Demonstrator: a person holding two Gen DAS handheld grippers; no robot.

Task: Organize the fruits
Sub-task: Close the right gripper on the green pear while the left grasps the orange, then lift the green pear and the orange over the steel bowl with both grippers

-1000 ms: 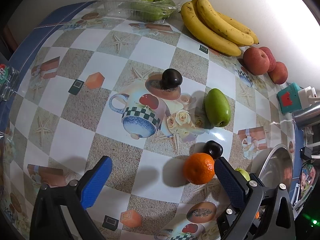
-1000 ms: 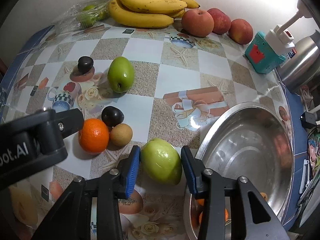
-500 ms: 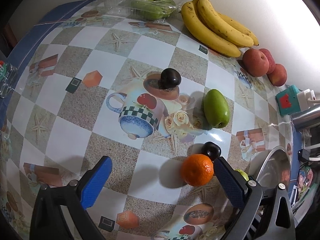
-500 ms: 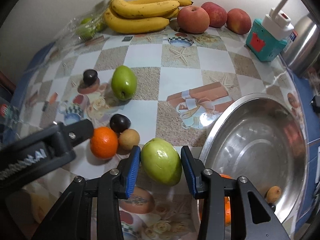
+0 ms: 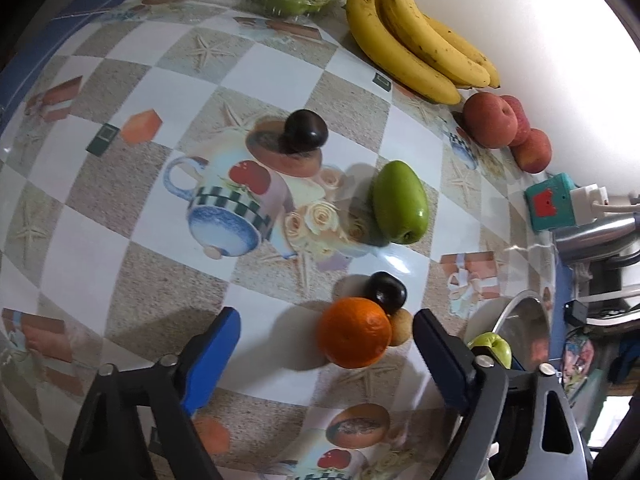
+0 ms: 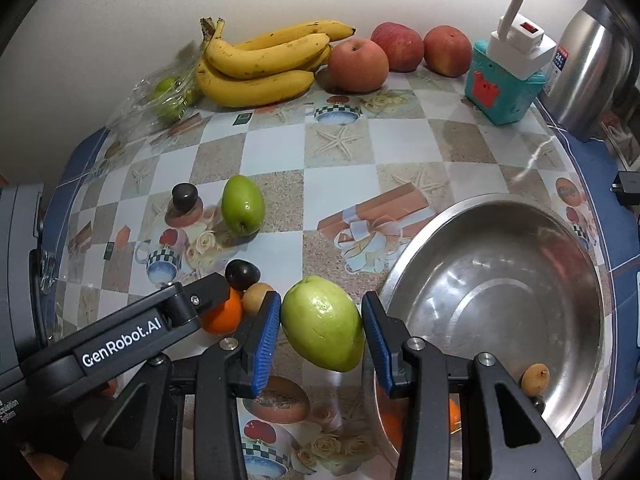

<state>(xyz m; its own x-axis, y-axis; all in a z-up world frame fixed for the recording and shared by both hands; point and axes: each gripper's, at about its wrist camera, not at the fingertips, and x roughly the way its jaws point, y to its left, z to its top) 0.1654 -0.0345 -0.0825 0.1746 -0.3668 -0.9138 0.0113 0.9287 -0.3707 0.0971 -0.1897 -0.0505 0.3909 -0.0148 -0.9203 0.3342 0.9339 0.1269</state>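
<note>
Right claw (image 6: 320,330) is pinching a green mango (image 6: 323,323) between its blue pads, fruit tilted and apparently clear of the tablecloth, just left of the steel bowl (image 6: 560,224) rim. Bowl sits ahead-right of that claw.

Left claw (image 5: 326,344) is spread but closing, with the orange (image 5: 354,332) between its jaws. Orange sits closer to the right finger; pads not on it yet as far as I can tell. Touching the orange on its far side: a dark plum (image 5: 387,293) and a small brown fruit (image 5: 400,325), so they may get nudged.

Progress, my read: early to mid. In the bowl already: one small brown fruit (image 6: 534,378) and something orange (image 6: 390,420) low in the bowl. Still out, ahead of the claws: second green mango (image 5: 400,202), another dark plum (image 5: 305,131), then at the far wall bananas (image 6: 260,66), three apples (image 6: 358,65) and a bag of green fruit (image 6: 168,94). Can't tell if the wall group counts as already sorted.

Hard to see:
- bowl's near side is behind the right claw's fingers; the count inside is uncertain
- orange item in the bowl is mostly hidden, could partly be reflection
- bagged fruit blurred by plastic
- left view shows only a sliver of bowl and held mango at its right edge
</note>
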